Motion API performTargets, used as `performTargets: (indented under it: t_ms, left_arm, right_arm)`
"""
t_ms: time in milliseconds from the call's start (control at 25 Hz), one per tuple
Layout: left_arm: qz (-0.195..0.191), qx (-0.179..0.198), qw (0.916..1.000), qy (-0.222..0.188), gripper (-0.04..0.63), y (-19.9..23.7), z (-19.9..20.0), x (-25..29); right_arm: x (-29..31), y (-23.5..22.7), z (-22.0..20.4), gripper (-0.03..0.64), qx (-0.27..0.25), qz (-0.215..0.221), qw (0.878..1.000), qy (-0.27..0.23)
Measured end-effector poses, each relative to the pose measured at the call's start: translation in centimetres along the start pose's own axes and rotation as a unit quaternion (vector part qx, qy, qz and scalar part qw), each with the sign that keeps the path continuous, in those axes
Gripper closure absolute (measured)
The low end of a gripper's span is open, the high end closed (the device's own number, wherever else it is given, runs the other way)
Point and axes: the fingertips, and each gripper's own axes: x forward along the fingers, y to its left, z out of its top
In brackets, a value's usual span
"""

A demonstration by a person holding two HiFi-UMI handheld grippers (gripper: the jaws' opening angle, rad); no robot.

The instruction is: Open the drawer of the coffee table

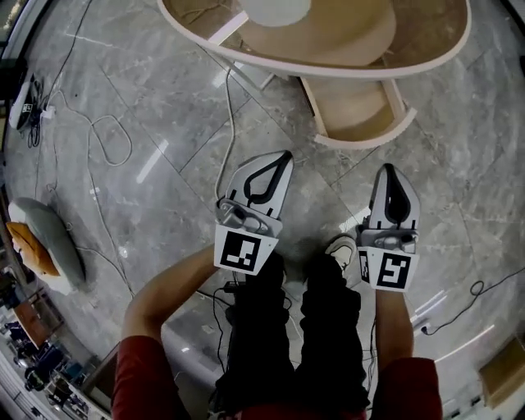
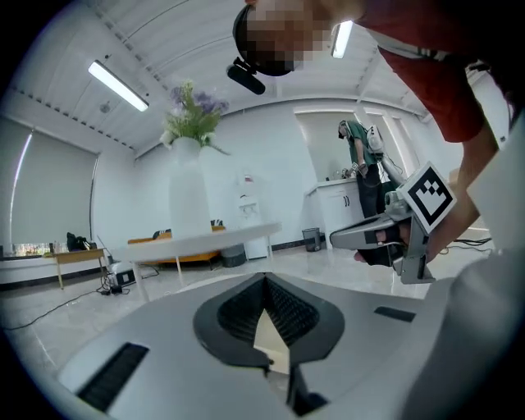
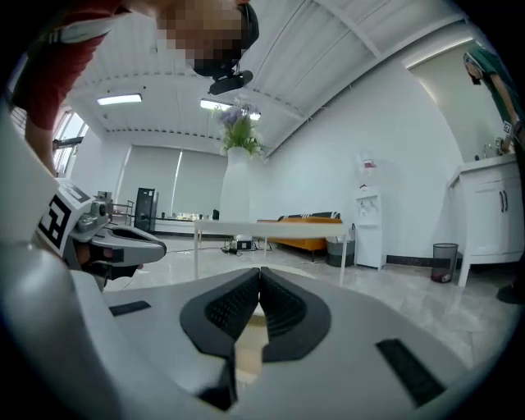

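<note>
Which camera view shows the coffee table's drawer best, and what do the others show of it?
The head view. It looks down on the drawer, pulled out from under the coffee table, with its inside showing. The left gripper view and the right gripper view look level across the room; neither shows the drawer.

An oval coffee table, tan-topped with a pale rim, stands at the far side. Its curved-front drawer juts open toward the near side.
</note>
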Motion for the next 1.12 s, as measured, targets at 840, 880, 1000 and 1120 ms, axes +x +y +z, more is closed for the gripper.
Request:
performTargets:
  t_ms: [840, 880, 1000, 1120]
  left_arm:
    - [0.150, -0.101, 0.9831, 0.028, 0.583, 18.5, 53.2, -8.2]
    - [0.153, -0.097, 0.9833, 0.019, 0.583, 18.7, 54.7, -8.8]
    - [0.150, -0.085, 0.9845, 0.030, 0.583, 19.0, 57.1, -10.2]
    - [0.143, -0.072, 0.9871, 0.015, 0.583, 19.2, 58.8, -9.9]
  right_arm:
    - [-3.8, -1.2, 57.1, 0.595, 0.037, 0.034, 0.998, -0.030]
    - [-4.3, -1.0, 58.5, 0.595, 0.032, 0.036, 0.998, -0.036]
    - [-5.1, -1.2, 61.6, 0.595, 0.017, 0.025, 0.998, -0.056]
    - [-5.0, -2.2, 64.0, 0.595, 0.007, 0.014, 0.997, -0.078]
